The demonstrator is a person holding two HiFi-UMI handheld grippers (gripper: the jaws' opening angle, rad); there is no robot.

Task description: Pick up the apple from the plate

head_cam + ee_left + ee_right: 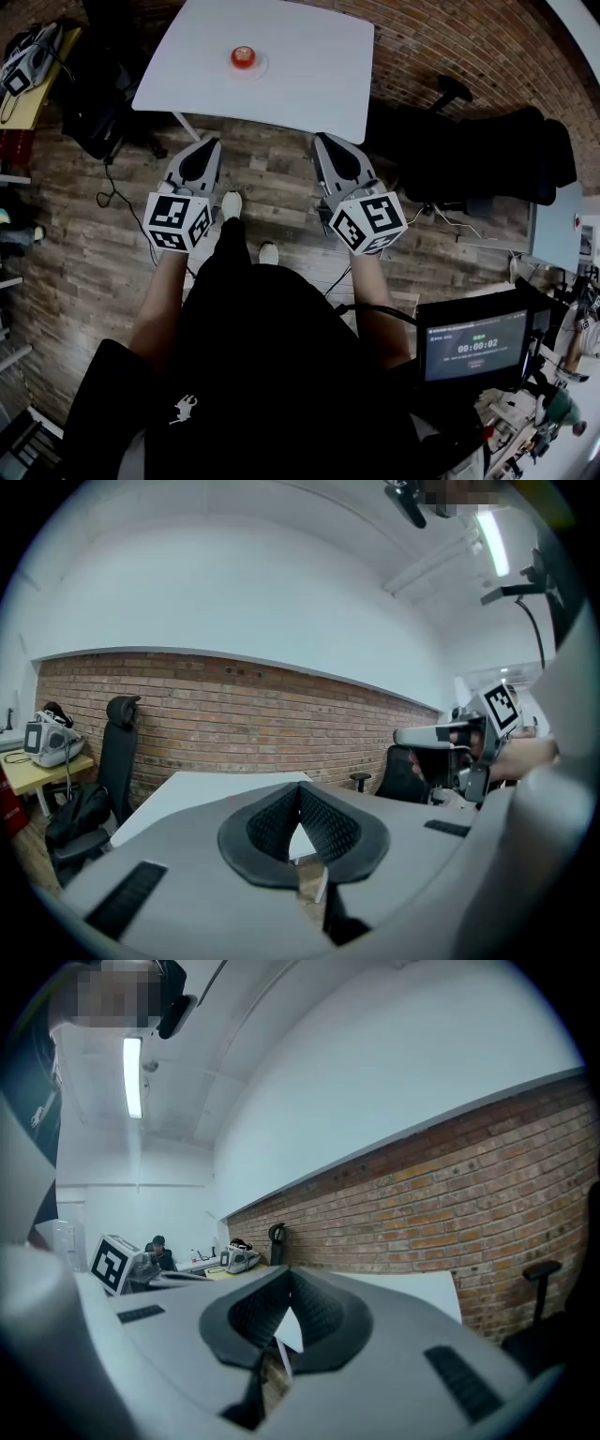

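Person's dark torso (272,375) filled the bottom of the head view, forearms out, one gripper per hand. Left gripper (212,142) and right gripper (322,139) were held side by side over the plank floor (84,253). Both pointed toward the white bench (309,84) and stopped short of its near edge. Fingers on both were pressed together with nothing between them; each gripper view showed the ribbed pads meeting at the tip. Apple (243,56) sat on a small plate (262,66) near the middle of the bench, well apart from both grippers. Looked like a ready pose: task not started, and the fingers would need to spread before any grasp. Central plate placement probably left open reach from the near side.

Writing: monitor (473,349) at lower right showed a timer, apparently 00:00:02; its header line was too small to read. Marker cubes (178,222) carried black-and-white square codes, no words. White figure print (185,409) on the clothing had no legible text. No brand seen on apple or plate.
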